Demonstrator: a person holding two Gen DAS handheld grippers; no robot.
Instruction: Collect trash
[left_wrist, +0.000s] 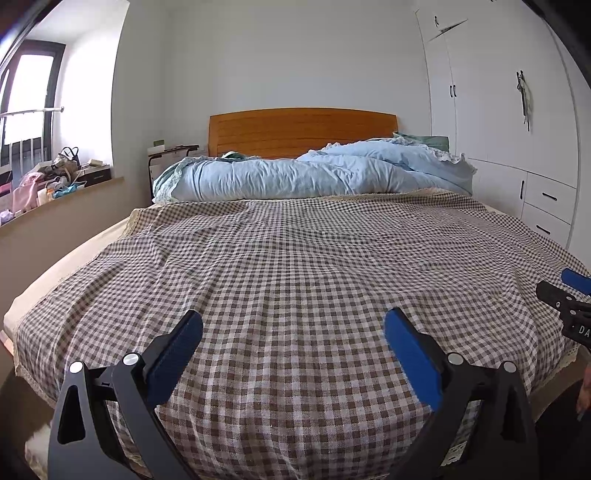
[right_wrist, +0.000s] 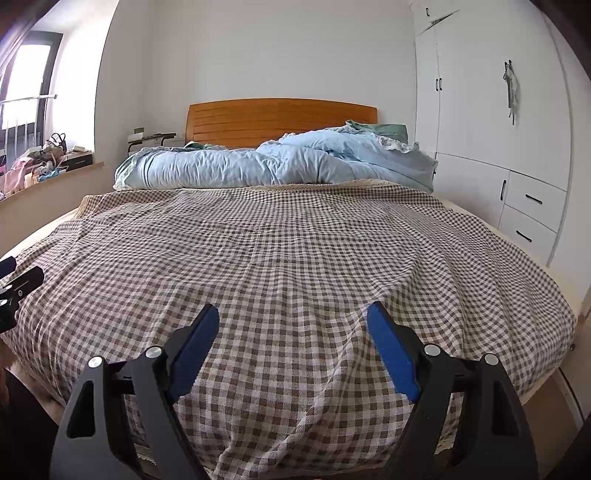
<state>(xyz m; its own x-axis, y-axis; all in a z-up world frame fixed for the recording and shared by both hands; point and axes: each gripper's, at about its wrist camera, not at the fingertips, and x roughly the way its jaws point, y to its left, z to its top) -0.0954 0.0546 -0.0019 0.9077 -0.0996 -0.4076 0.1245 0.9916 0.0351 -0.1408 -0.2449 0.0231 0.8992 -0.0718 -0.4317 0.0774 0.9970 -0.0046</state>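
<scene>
Brown-white checked bedspread (left_wrist: 295, 266); pale blue duvet (left_wrist: 303, 173); orange-brown headboard (left_wrist: 303, 129)

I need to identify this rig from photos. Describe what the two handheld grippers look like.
The left gripper and the right gripper look alike: black angular plastic frames with triangular cut-outs, round silver bolts at the pivots, and two flat fingers with blue pads. Partial white lettering marks the right one's side.

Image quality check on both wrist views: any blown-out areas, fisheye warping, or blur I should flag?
Left wrist view: the window is blown out to white, the wardrobe edges bow from fisheye, corners vignette dark, and the checked bedspread is sharp. Right wrist view: same overexposed window, curved wardrobe, crisp bedspread; no motion blur in either.
</scene>
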